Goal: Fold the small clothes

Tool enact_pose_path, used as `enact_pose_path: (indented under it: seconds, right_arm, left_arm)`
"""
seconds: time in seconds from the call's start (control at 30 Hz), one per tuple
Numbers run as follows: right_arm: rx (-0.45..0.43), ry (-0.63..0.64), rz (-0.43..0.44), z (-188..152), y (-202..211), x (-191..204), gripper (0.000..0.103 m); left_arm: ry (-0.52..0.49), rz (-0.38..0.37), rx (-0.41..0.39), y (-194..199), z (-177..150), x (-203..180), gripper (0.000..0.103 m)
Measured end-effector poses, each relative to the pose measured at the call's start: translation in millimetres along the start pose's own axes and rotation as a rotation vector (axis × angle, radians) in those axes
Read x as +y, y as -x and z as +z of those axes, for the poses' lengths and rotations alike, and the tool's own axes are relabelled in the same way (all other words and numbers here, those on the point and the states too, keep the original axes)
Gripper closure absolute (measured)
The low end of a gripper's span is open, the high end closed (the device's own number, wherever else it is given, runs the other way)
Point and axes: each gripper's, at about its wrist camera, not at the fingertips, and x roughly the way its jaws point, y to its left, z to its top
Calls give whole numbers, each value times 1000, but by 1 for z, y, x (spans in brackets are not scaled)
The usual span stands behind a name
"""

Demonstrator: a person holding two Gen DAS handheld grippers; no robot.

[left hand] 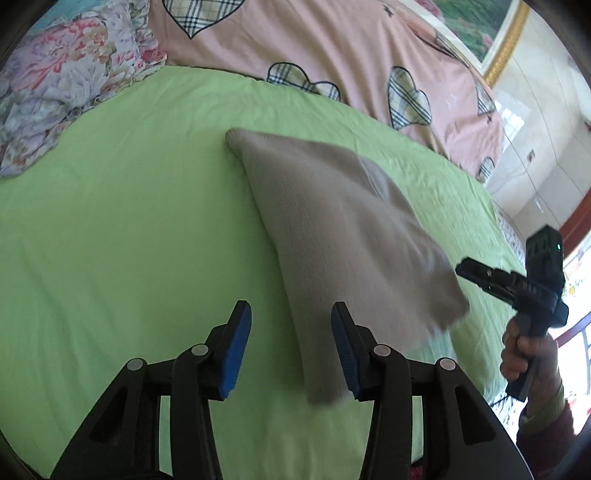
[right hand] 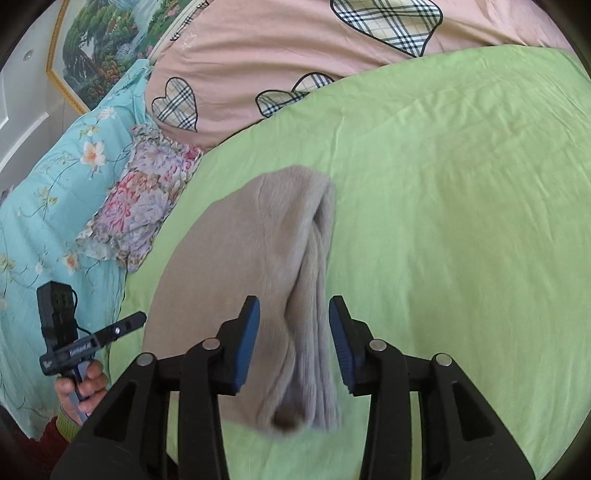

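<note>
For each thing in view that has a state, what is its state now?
beige garment: folded, lying on the green sheet, not held.
left tongs: open, empty.
right tongs: open, above the garment, not gripping.

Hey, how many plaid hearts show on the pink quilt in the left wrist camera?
5, along the pink quilt behind the green sheet: top, middle, right, far right, lower right. Folds may hide more.

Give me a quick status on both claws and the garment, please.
Left claw, right claw: open, empty. Beige knitted garment folded, flat on green bedsheet. Nothing in the way.
</note>
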Motion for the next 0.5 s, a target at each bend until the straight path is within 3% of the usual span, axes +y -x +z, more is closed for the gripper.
enact_pose_path:
  seconds: [0.13, 0.23, 0.5]
  right_arm:
    - [28, 5, 4, -24, 0, 5, 62]
    - [48, 27, -1, -33, -6, 13, 62]
    - [51, 88, -8, -37, -19, 31, 62]
  left_arm:
    - [-52, 3, -14, 9, -37, -19, 52]
    - [-86, 39, -13, 3, -47, -31, 51]
    - [-149, 260, -7, -32, -57, -41, 49]
